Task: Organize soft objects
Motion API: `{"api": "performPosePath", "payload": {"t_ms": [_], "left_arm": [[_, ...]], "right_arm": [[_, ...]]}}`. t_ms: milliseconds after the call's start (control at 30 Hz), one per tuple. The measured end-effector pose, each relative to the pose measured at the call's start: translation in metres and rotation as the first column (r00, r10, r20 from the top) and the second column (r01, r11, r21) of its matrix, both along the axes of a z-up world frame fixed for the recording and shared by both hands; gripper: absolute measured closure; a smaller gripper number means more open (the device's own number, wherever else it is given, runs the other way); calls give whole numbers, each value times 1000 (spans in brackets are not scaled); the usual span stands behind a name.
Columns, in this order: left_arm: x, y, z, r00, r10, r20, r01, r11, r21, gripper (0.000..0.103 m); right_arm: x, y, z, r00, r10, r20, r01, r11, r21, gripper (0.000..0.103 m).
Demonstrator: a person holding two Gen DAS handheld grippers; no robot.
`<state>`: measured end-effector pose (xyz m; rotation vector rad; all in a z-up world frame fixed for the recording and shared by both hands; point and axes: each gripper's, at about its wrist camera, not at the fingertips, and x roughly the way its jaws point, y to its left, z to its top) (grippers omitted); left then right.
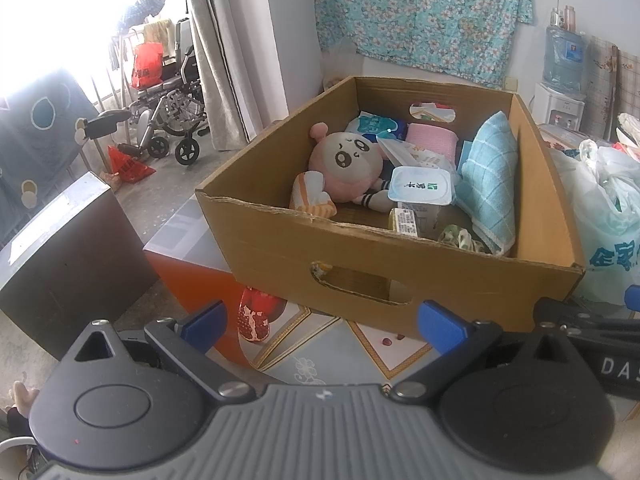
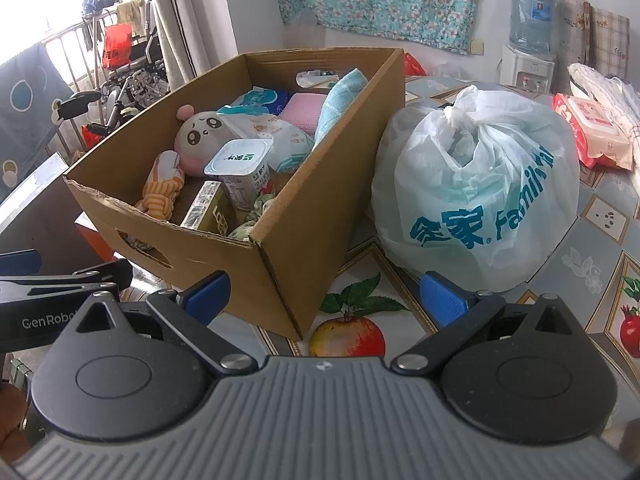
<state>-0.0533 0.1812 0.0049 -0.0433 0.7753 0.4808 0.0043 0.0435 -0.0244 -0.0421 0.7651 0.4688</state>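
Cardboard box (image 1: 400,276) on table: pink doll (image 1: 352,164), striped socks (image 1: 312,198), blue towel (image 1: 490,176), yogurt cup (image 1: 420,192) inside. Left gripper (image 1: 324,322) and right gripper (image 2: 324,298): wide open, empty, near side. Advice: enter from above, pinch doll's body centrally.

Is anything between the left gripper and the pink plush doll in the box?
Yes. The cardboard box's near wall stands between the open left gripper and the pink plush doll. A yogurt cup lies against the doll's right side; from above nothing covers it.
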Motion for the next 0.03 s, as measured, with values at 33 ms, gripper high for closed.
{"api": "performPosePath", "payload": {"t_ms": [33], "left_arm": [[0,0,0,1000,0,0,0,1000,-1,1]], "right_arm": [[0,0,0,1000,1,0,-1,1000,0,1]]}}
